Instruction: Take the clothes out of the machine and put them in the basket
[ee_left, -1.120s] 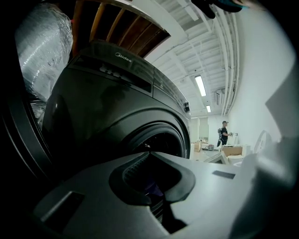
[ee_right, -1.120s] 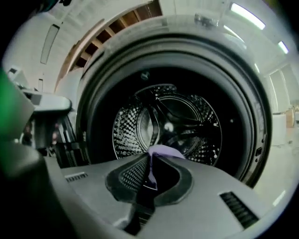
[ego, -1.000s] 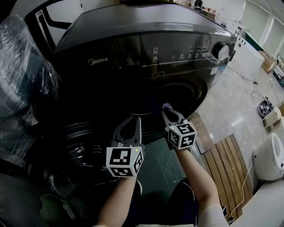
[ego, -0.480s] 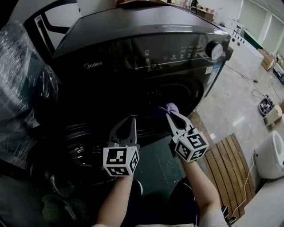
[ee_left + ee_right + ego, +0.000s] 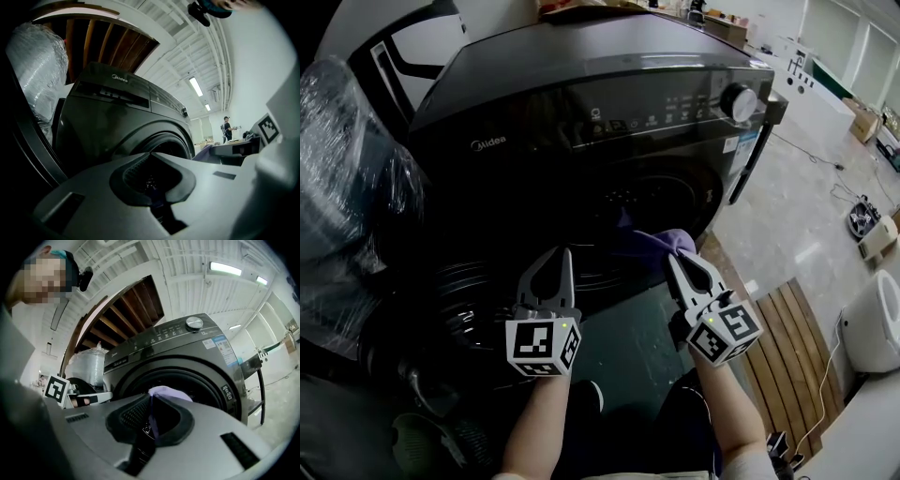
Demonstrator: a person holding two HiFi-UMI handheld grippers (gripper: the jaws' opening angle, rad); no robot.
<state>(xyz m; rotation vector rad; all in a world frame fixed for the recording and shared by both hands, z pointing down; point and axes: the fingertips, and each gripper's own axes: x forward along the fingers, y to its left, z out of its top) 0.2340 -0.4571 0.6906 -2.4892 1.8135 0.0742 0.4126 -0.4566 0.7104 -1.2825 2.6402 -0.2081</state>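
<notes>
A plastic-wrapped bundle stands at the far left, beside the dark washing machine; my left tool hangs level before the machine's front, left of the drum mouth, its jaws pressed together with nothing between them; a lilac garment lies over the lower rim of the drum mouth, part of it reaching back inside; my right tool pinches that garment at its near edge, jaws closed on the cloth; further right, wooden slats lie on the pale floor.
</notes>
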